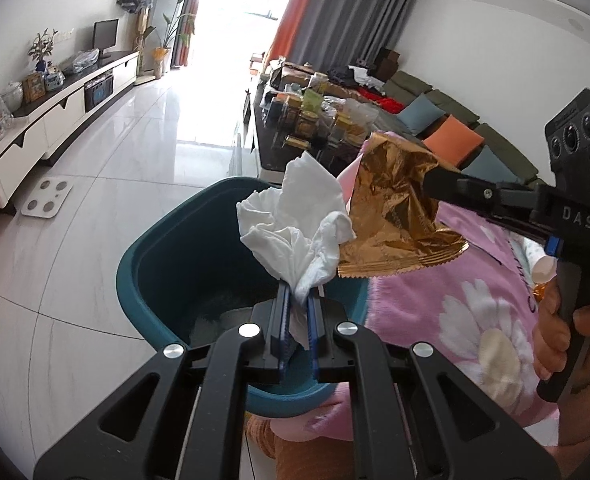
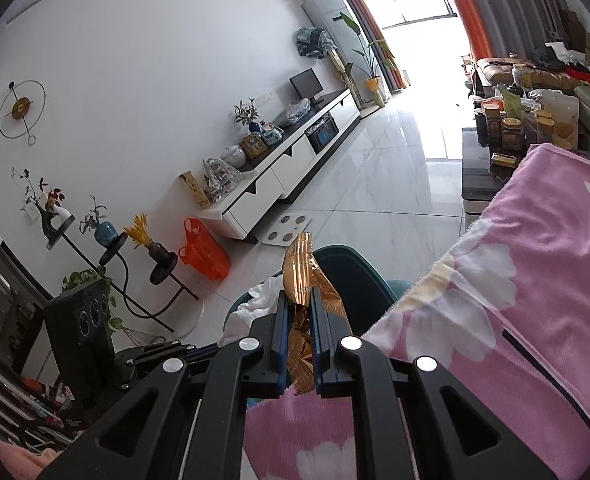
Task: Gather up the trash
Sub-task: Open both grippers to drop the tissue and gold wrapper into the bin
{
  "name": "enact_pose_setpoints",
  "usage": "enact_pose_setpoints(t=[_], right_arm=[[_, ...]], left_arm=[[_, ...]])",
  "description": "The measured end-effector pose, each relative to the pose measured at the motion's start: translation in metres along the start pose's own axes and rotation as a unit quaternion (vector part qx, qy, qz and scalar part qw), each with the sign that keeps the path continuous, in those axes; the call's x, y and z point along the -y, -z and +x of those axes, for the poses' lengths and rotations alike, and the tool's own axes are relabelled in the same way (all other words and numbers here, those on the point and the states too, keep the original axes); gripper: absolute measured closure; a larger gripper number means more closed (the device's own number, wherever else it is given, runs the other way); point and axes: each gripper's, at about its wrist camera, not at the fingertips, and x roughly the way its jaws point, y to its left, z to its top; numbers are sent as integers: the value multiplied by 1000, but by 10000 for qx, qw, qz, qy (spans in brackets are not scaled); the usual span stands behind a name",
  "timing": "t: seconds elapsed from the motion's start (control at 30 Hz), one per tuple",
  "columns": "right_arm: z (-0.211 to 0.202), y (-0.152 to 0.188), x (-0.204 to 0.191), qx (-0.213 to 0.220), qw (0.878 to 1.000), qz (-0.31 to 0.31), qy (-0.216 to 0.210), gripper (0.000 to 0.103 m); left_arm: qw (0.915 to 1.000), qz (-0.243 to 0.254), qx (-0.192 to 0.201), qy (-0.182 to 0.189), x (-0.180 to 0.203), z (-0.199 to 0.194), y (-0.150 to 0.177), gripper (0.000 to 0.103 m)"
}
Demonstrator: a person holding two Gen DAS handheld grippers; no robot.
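Left tool (image 1: pixel 297 300) pinching crumpled white tissue (image 1: pixel 295 224), right tool (image 2: pixel 299 308) pinching gold foil wrapper (image 2: pixel 301 268): centre both over the teal plastic bin (image 1: pixel 151 264) before releasing

White letters "DAS" stand on the black body of the right gripper (image 1: pixel 431 184).

Both grippers (image 1: pixel 299 294) (image 2: pixel 299 300) clamped tight

1. Left wrist view looks down along its tongs (image 1: pixel 298 292), close over the teal bin (image 1: pixel 167 264).
2. Right wrist view, tilted, faces the same bin (image 2: pixel 355 280); both share the TV cabinet (image 1: pixel 55 120) wall.
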Motion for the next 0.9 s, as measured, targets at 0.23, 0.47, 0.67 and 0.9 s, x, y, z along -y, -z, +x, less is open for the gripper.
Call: enact_pose_setpoints(t=[0.23,0.47,0.67,0.9], right_arm=[[20,-1,-5,-177,9998,-32,131,94],[38,-1,-10,-343,9992,-15,206,90],[45,0,-7,-434,9988,96,211,86],[29,1,-4,-322,9993,116,149,83]], left_arm=[[9997,-169,-126,-93,-14,14,1,95],[9993,-309,-171,-153,-24,27,-8,94],[9987,-447,-157,-162,-30,33,-9,84],[9982,-561,-111,-177,-29,38,-11,77]])
